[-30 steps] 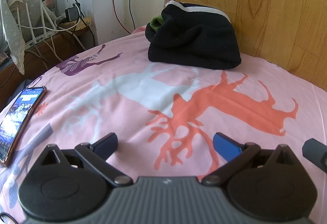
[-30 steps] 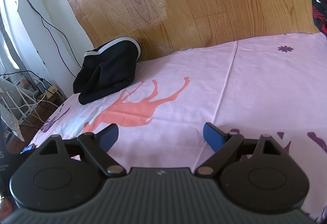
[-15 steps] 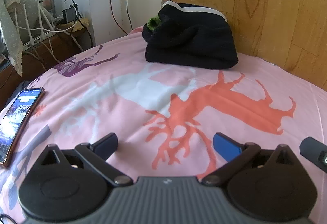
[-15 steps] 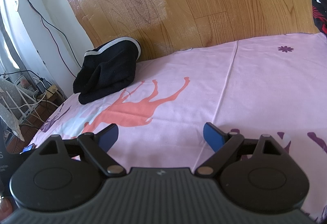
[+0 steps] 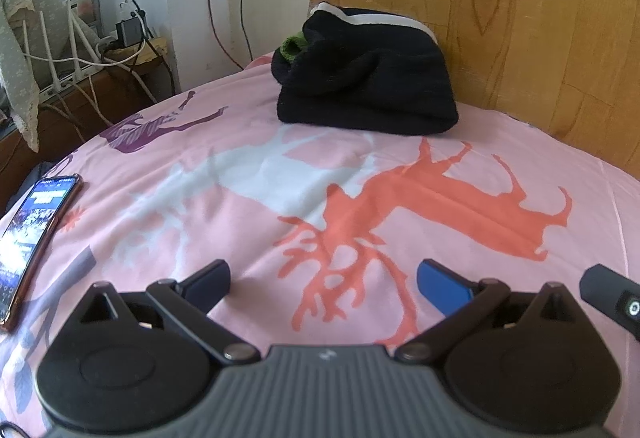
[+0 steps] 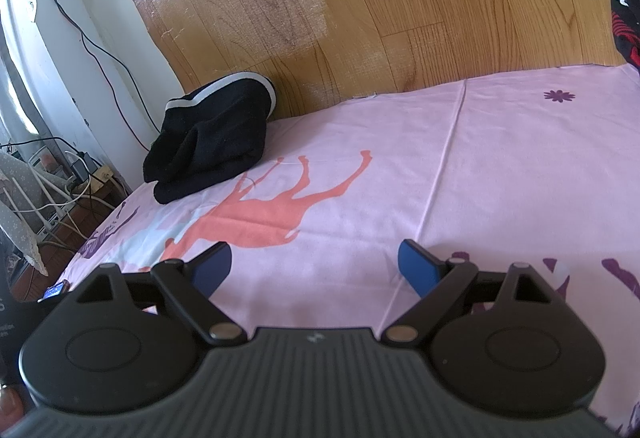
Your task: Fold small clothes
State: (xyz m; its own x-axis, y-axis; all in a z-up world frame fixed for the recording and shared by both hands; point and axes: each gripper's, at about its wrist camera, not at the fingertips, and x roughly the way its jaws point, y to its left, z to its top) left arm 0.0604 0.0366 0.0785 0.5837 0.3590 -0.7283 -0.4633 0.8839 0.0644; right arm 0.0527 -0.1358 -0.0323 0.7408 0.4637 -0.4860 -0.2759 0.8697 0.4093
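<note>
Now w/ both claws, left point(image 5: 324, 280) & right point(image 6: 315, 264), spread & empty: reach to black garment point(image 5: 366, 86) by headboard point(image 5: 520, 18), pinch one edge, drag onto open sheet point(image 5: 280, 174).

Pink deer-print bedsheet point(image 5: 248, 174), black white-striped garment point(image 5: 372, 86).

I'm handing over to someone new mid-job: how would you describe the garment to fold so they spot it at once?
Start at the wooden headboard at the far edge of the pink deer-print bedsheet. Against its base, near the white wall corner, lies a bunched black garment. It is the only dark heap on the sheet, with a white band along its top and green showing inside.
</note>
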